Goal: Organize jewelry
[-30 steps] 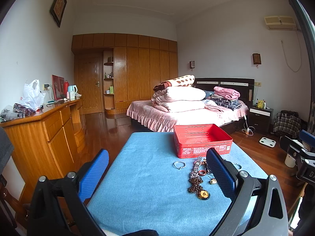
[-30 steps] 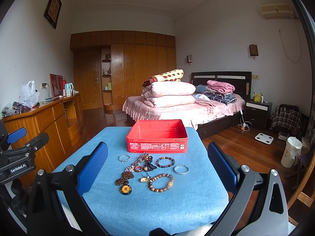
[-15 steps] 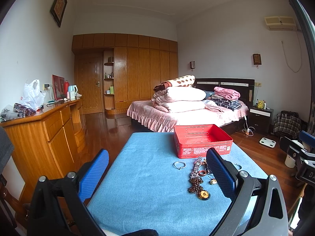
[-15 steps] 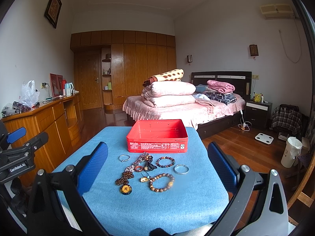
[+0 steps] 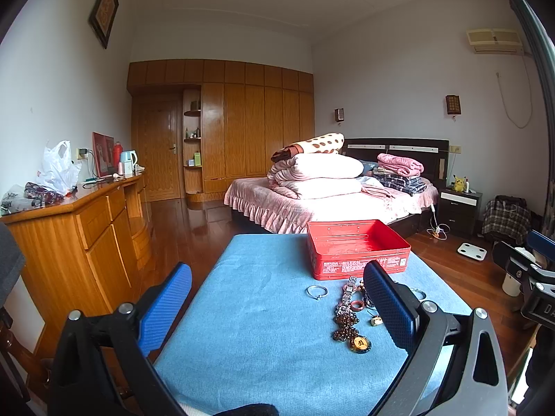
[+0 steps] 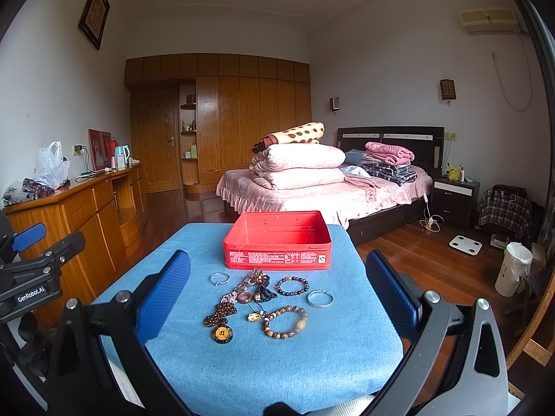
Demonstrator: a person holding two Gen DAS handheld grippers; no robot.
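Both blue-padded grippers, left gripper (image 5: 277, 303) and right gripper (image 6: 277, 289), hover with fingers spread wide, holding nothing. Centre frame, beaded bracelets and a pendant necklace (image 6: 222, 315) lie on the blue cloth-covered table (image 6: 277, 364), just before an open red metal tin (image 6: 277, 239).

my left gripper (image 5: 277, 303) has two fingers (image 5: 165, 306) padded in blue, finely ribbed, on matte black arms with silver screw heads at the joints and triangular cut-outs in the frame. my right gripper (image 6: 277, 294) looks the same: blue ribbed pads (image 6: 163, 294), black linkages, round silver screws. seen from the right wrist at 9 o'clock, the left one's black body carries white "genrobot.ai" lettering and a blue tip.
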